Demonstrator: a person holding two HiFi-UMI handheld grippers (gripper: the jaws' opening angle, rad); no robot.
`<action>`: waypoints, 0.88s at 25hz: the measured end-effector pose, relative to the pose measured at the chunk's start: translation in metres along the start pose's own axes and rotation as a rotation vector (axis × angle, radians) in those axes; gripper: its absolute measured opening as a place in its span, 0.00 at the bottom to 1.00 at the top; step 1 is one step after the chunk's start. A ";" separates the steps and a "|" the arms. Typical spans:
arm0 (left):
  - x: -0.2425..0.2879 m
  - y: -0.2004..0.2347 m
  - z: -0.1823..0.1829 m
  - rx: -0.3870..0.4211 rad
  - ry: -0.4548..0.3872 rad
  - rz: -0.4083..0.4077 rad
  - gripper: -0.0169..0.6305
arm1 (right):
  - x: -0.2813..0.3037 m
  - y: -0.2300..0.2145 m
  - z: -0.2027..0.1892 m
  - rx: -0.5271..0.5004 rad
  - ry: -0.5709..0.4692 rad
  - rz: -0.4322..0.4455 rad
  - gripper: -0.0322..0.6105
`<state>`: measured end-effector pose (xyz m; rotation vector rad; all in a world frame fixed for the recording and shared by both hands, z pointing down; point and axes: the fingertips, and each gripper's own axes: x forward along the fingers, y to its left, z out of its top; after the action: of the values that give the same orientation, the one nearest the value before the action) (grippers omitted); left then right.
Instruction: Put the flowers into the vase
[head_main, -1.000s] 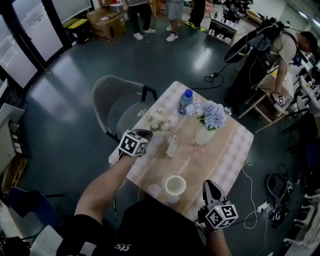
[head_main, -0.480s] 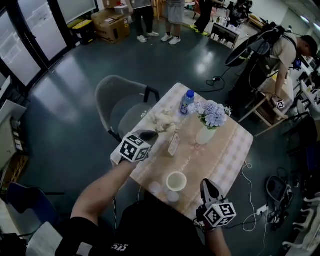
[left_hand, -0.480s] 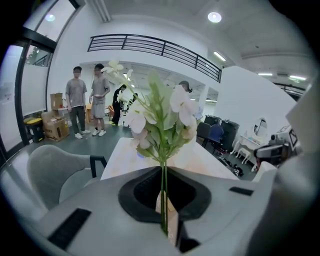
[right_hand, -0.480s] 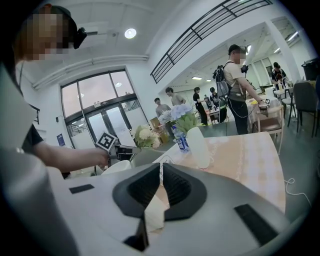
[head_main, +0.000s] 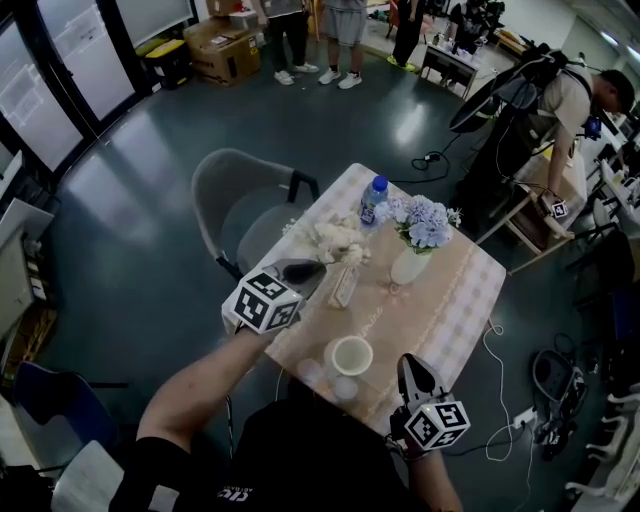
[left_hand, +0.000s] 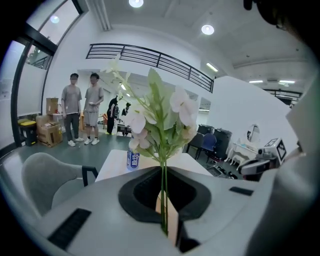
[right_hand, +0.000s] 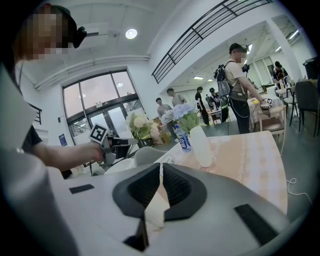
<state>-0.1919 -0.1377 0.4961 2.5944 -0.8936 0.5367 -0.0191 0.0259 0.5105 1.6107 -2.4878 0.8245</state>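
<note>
Done: blue flowers (head_main: 425, 222) already stand in the white vase (head_main: 408, 267) on the far part of the tabletop (head_main: 450, 300).
Left: the white flower sprig (head_main: 335, 240) is not yet in the vase. It is held above the tabletop, left of the vase and near the water bottle (head_main: 372, 200).
Left hand-held gripper (head_main: 305, 270): clamped on the sprig's thin green stems, blooms rising beyond the jaws. The forearm reaches over the tabletop's left edge, tilted slightly down.
Right hand-held gripper (head_main: 412, 372): jaws together, nothing between them. It is low at the near edge, near the white cup (head_main: 351, 356), pointing across the tabletop.
</note>
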 end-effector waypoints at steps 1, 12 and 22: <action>-0.001 -0.004 0.003 0.001 -0.010 -0.007 0.05 | 0.000 0.000 0.000 0.000 -0.001 0.000 0.11; -0.017 -0.048 0.048 0.018 -0.123 -0.093 0.05 | -0.007 -0.003 0.003 0.003 -0.016 -0.003 0.11; -0.025 -0.087 0.077 0.053 -0.190 -0.173 0.05 | -0.008 -0.006 0.004 0.006 -0.014 -0.005 0.11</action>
<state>-0.1358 -0.0940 0.4005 2.7724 -0.7099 0.2740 -0.0091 0.0290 0.5070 1.6302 -2.4916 0.8236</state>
